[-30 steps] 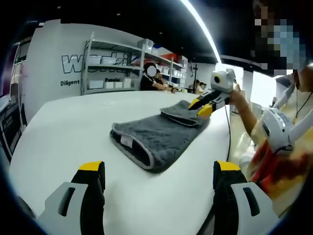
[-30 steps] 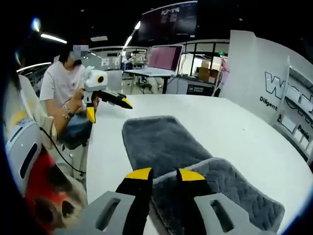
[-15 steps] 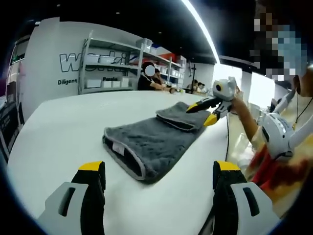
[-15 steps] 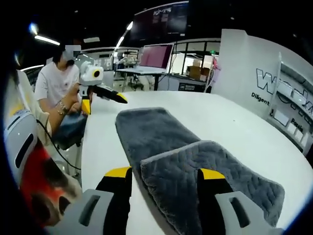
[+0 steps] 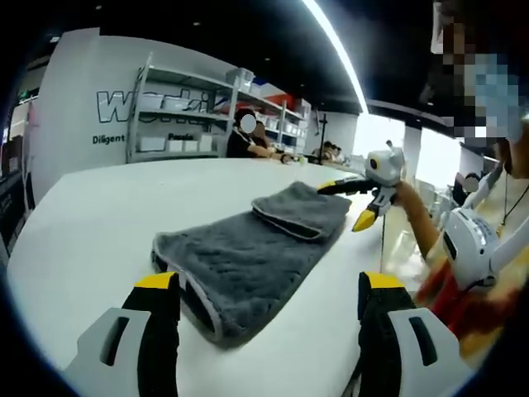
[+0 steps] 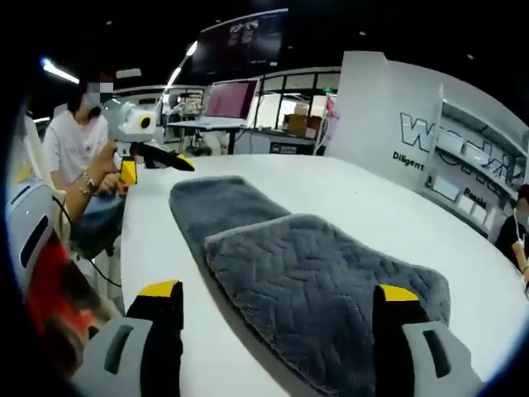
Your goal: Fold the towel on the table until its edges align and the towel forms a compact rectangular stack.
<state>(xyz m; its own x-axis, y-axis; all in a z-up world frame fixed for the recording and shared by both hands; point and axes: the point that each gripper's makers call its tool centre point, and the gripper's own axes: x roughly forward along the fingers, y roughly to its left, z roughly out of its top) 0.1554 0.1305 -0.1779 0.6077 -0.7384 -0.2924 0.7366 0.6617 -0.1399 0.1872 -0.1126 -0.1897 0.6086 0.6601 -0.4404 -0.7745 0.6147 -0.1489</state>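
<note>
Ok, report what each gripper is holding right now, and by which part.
Nothing is held. The left gripper and right gripper both stand open, jaws wide apart, with the grey towel lying free on the white table.

white lettered wall (image 5: 74, 99), metal shelving (image 5: 178, 112), ceiling striplight (image 5: 335, 45)

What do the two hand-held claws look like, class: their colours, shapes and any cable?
Each claw has two broad grey jaws with slotted cut-outs, black inner fingers and yellow tips: the left claw and the right claw match. Seen from the left gripper view, the right claw carries a white rounded housing, and a thin dark cable hangs below it.
</note>
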